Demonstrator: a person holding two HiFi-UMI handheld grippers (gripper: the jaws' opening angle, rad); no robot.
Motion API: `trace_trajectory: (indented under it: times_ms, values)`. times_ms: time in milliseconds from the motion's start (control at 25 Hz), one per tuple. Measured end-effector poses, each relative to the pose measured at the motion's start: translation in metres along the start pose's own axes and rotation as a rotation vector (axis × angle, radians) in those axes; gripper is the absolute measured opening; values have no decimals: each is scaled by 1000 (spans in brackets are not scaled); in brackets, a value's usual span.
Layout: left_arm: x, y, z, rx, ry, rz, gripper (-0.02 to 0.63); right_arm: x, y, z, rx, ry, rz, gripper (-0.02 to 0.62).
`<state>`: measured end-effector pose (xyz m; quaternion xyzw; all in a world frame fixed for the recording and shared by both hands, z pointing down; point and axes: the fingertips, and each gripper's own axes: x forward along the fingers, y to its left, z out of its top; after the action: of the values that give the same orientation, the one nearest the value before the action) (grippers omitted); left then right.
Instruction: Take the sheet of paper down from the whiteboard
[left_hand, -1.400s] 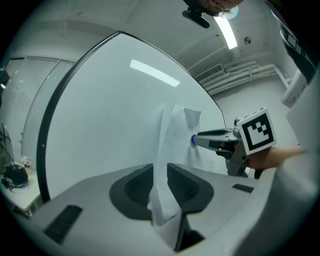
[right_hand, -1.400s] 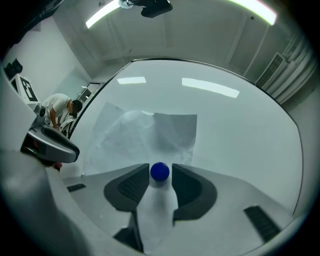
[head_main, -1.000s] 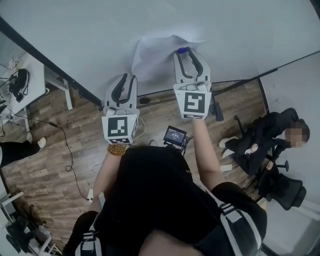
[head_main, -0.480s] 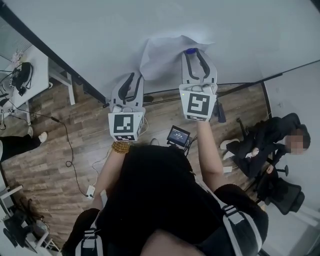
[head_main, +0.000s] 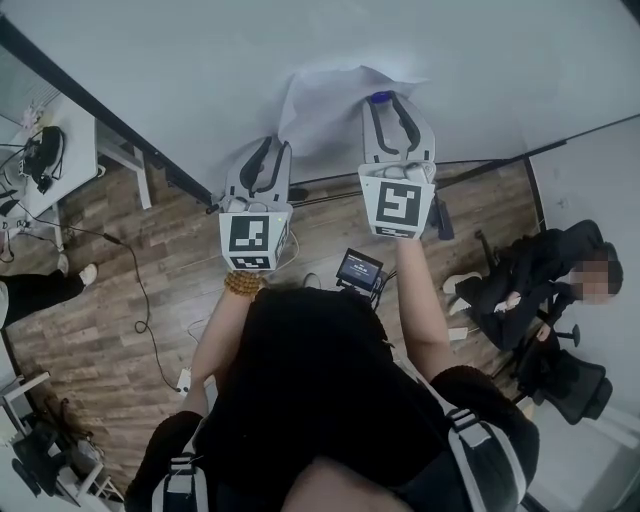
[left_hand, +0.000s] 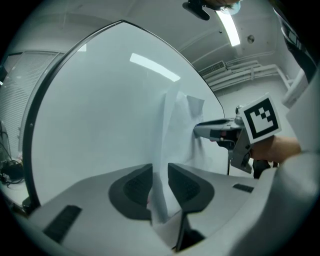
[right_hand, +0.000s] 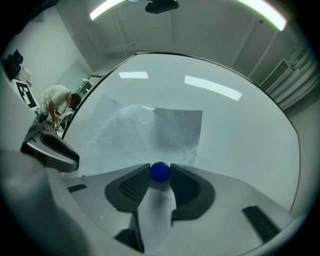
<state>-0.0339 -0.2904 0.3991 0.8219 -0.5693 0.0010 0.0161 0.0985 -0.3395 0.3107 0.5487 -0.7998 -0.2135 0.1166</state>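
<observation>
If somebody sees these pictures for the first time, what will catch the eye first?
A crumpled sheet of paper bulges off the whiteboard, at the top middle of the head view. The right claw, whose jaws have just been closing, pinches the blue magnet at the paper's right side. The left claw grips the paper's left edge.

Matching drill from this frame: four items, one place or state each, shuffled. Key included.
Items:
1. sheet of paper
2. blue magnet
3. left gripper
4. whiteboard

Places or states:
a. shut on the sheet's edge
b. crumpled, partly lifted off the board
c. between the jaw tips of the right gripper
d. reflects the ceiling lights

Pairs: 1-b, 2-c, 3-a, 4-d.

Note: the right gripper's jaws have just been closing, with the blue magnet between them.
</observation>
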Motion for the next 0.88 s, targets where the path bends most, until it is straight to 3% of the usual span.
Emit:
trace_trajectory:
  times_ms: [880]
  values:
    - [10, -13, -2, -7, -15, -68, 89, 0, 0, -3, 1, 16, 6, 121]
